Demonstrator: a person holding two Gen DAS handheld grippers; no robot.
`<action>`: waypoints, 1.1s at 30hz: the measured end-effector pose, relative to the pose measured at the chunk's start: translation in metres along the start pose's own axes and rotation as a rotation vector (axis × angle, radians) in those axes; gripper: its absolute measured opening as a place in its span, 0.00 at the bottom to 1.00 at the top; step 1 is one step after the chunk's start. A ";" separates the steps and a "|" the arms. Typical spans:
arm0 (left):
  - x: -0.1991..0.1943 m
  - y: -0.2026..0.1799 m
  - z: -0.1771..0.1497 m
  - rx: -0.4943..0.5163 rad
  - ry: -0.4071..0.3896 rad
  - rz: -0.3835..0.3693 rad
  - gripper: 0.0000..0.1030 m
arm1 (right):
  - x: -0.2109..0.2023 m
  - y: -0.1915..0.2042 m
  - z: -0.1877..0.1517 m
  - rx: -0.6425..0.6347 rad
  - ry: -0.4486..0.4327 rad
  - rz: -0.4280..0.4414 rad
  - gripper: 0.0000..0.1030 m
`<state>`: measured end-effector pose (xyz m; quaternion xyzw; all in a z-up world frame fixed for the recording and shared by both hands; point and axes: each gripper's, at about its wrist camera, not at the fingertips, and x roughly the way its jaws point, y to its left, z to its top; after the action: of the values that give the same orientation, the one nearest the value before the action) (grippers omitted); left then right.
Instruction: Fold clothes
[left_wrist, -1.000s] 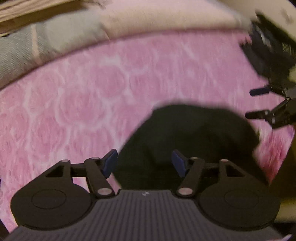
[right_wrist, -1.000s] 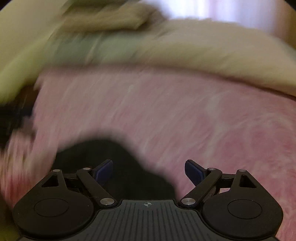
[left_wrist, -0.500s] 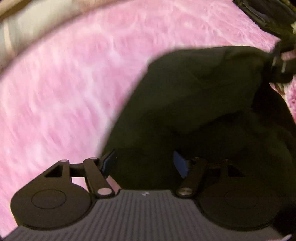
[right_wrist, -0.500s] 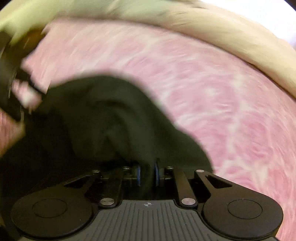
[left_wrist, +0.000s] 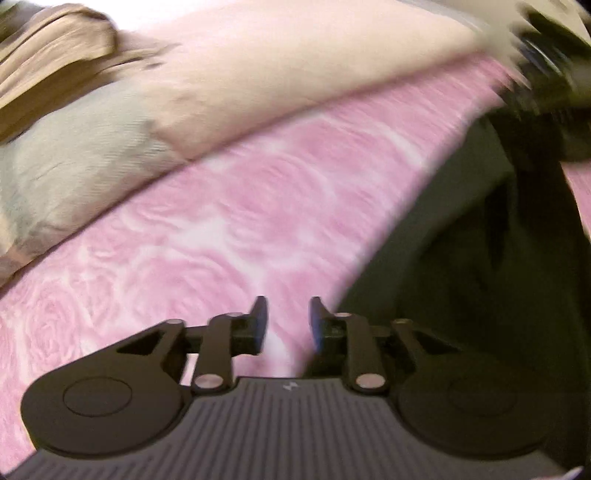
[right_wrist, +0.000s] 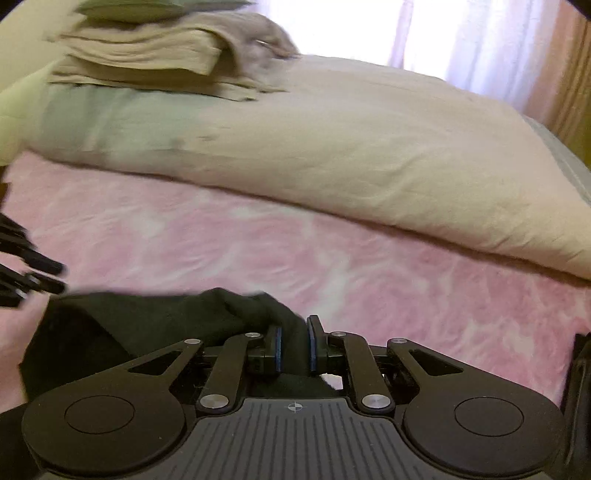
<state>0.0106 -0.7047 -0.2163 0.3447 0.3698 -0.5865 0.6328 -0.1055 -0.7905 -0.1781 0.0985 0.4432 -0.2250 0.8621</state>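
The bedspread (right_wrist: 332, 258) is pink with a paler, whitish rose pattern. The garment (right_wrist: 155, 321) lying on it is plain black. The duvet (right_wrist: 369, 147) is cream, with a grey-green panel at one end. The folded cloths (right_wrist: 147, 55) stacked on it are beige. Both grippers are black, with blue fingertip pads (right_wrist: 277, 349).

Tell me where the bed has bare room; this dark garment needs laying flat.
The pink blanket is bare between the black garment and the cream duvet. The far left is crowded: folded linens stacked there.
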 end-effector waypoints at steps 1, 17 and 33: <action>-0.001 0.004 0.001 -0.025 -0.004 0.012 0.39 | 0.009 -0.008 0.003 0.012 -0.001 -0.020 0.12; 0.022 -0.071 -0.082 0.062 0.201 -0.105 0.27 | -0.015 0.092 -0.103 -0.006 0.065 0.263 0.81; -0.084 -0.010 0.005 0.143 -0.011 0.070 0.02 | -0.080 0.013 -0.086 0.242 -0.054 0.006 0.04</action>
<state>-0.0025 -0.6691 -0.1410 0.3984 0.3110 -0.5907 0.6289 -0.2015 -0.7232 -0.1639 0.1971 0.3892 -0.2768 0.8562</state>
